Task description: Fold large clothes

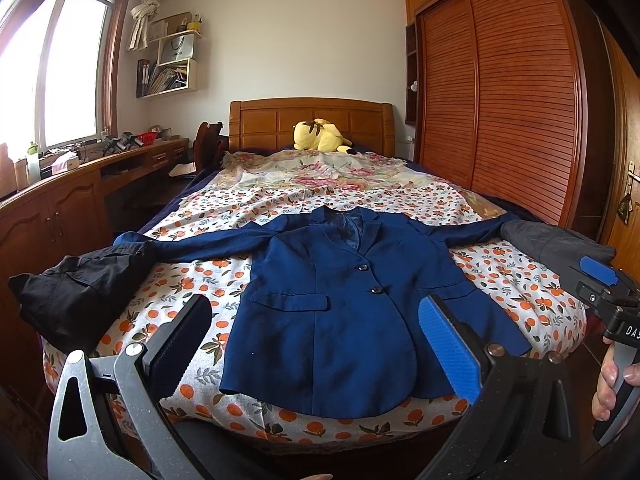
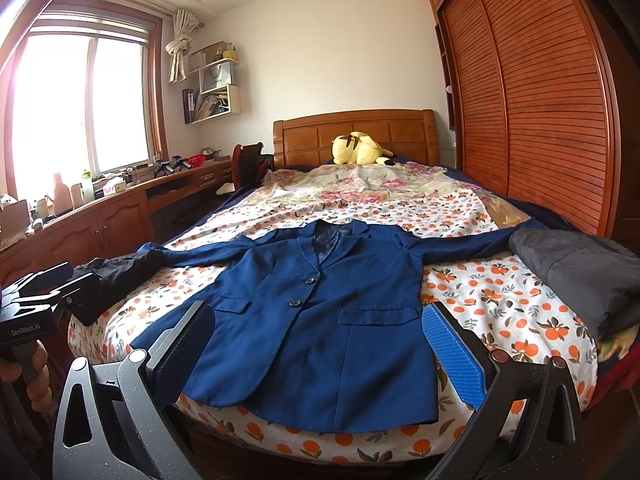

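Observation:
A navy blue blazer (image 1: 332, 312) lies face up and buttoned at the foot of the bed, with both sleeves spread out sideways. It fills the middle of the right wrist view too, as blazer (image 2: 320, 320). My left gripper (image 1: 316, 344) hovers open in front of the blazer's hem, nothing between its fingers. My right gripper (image 2: 320, 354) is likewise open and empty, short of the hem. Neither touches the cloth. A hand (image 1: 612, 380) grips the right tool's handle at the right edge of the left wrist view.
A black garment (image 1: 80, 292) covers the blazer's left cuff, and a grey garment (image 1: 552, 240) lies on its right cuff. A yellow plush toy (image 1: 318, 134) rests by the headboard. A wooden desk (image 1: 60, 200) runs along the left, and a slatted wardrobe (image 1: 500, 100) along the right.

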`<state>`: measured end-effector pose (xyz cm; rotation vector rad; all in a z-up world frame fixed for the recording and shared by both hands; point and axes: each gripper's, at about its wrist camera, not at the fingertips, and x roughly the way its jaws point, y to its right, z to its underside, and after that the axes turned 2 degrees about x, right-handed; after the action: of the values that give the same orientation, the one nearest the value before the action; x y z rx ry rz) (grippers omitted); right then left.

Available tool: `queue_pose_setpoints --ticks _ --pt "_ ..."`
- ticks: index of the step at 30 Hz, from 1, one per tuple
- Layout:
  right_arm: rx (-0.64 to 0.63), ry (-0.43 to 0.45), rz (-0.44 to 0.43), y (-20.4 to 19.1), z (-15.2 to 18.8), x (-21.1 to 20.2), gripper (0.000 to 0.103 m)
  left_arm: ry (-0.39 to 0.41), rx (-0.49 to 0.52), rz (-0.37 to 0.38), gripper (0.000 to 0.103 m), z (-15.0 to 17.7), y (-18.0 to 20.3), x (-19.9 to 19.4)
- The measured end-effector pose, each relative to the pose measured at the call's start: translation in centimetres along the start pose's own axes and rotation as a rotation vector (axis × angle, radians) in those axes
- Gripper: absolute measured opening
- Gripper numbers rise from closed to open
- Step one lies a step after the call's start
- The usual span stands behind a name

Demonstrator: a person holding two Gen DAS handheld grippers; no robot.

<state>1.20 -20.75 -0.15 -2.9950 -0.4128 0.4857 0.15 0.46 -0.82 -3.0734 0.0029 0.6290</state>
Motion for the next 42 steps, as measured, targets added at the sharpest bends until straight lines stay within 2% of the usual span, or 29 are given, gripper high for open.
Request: queue_pose_setpoints --ticks 42 --pt "-0.007 0.005 -0.004 -0.1 -0.1 -0.1 0.103 0.015 -0.004 -0.001 0.103 -0.7 0.1 -0.9"
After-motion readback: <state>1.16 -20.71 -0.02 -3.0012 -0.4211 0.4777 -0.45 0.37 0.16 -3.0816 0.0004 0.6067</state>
